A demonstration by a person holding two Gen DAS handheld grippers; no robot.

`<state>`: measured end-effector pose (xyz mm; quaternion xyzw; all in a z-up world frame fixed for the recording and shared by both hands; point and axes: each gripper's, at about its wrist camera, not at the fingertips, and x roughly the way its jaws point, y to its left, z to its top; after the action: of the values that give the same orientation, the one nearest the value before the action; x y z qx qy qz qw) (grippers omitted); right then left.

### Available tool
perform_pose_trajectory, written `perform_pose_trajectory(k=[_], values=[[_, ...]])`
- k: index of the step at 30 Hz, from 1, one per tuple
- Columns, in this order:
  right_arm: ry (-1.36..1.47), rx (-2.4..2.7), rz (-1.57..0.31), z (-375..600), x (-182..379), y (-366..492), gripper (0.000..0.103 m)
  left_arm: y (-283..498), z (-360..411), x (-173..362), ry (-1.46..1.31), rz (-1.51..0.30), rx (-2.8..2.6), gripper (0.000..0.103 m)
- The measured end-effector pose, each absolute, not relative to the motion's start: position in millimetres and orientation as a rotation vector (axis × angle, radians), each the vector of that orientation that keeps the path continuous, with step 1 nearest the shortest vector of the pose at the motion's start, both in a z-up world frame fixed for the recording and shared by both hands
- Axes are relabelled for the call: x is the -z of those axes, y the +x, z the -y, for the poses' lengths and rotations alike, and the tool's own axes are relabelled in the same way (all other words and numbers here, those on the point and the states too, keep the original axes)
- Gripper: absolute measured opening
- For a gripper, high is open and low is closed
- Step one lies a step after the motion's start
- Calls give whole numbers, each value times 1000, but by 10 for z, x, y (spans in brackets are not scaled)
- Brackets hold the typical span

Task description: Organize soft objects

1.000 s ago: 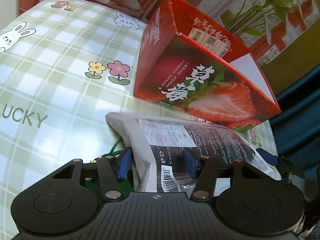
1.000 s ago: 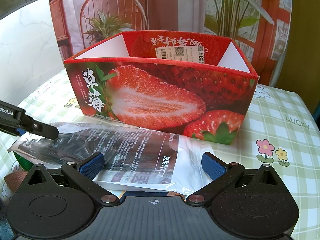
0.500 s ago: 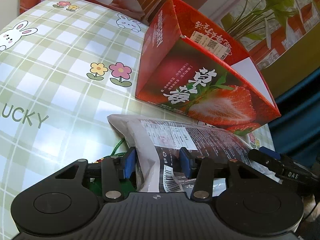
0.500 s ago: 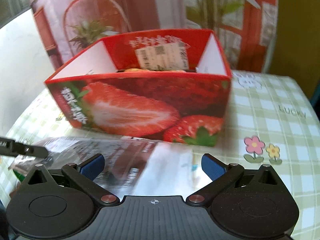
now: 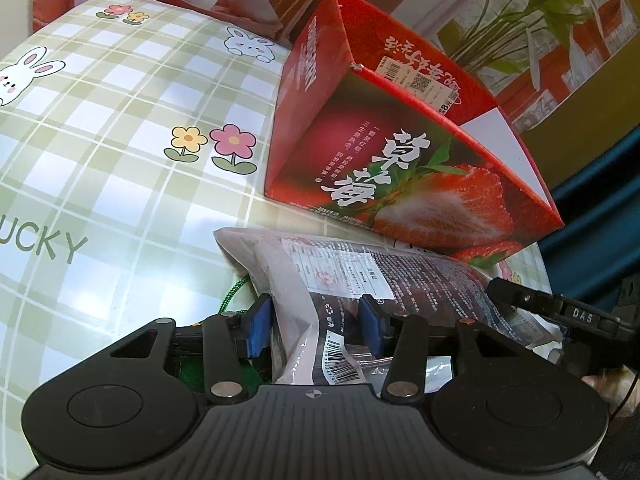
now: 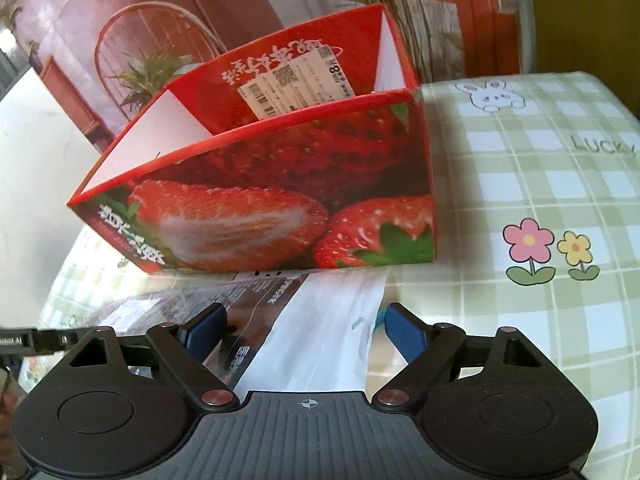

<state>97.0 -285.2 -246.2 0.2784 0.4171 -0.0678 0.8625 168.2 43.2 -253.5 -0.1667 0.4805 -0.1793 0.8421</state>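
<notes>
A flat plastic pouch with dark print and a white label lies on the checked tablecloth in front of a red strawberry box. My left gripper is shut on the pouch's near end, blue pads pressing its sides. In the right wrist view the pouch's white end lies between the pads of my right gripper, whose jaws are closing and do not visibly press it. The open-topped box stands just behind. One right finger shows at the pouch's far end.
A green cord and something green lie under the pouch by my left pad. The tablecloth spreads wide to the left, and also right of the box. Plants and a printed backdrop stand behind the table.
My right gripper has rolled and shifted toward the pouch's white end, and its jaws have narrowed. My left jaws closed slightly on the pouch, then held still.
</notes>
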Motion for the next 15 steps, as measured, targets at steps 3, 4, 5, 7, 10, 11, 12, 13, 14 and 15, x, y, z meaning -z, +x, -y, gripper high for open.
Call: perform_pose_trajectory(k=[3,4,5,7,10,11,12,13,14,15], values=[[594,133,-878,2887,2462,992,75,1694,-411,2528,-339,-1015,380,50],[594,134,-879,2890,2451,995,71,1700,-405,2522,-335,-1015,380,50],[593,136,-877,2893,2434,995,70,1706,-400,2516,-332,-1014,381,50],[601,136,-877,2913,2414,991,66,1718,-399,2512,-331,-1010,387,50],[637,133,-869,2980,2414,942,61,1713,-390,2519,-328,-1008,395,50],[649,133,-867,3005,2419,920,60,1710,-385,2525,-327,-1008,397,50],[661,132,-865,3025,2420,896,59,1710,-383,2532,-325,-1007,399,50],[670,129,-863,3043,2424,874,59,1714,-382,2541,-324,-1008,401,50],[681,125,-863,3057,2431,855,59,1719,-379,2548,-323,-1009,402,50],[692,121,-867,3070,2444,845,60,1724,-372,2553,-321,-1010,404,50]])
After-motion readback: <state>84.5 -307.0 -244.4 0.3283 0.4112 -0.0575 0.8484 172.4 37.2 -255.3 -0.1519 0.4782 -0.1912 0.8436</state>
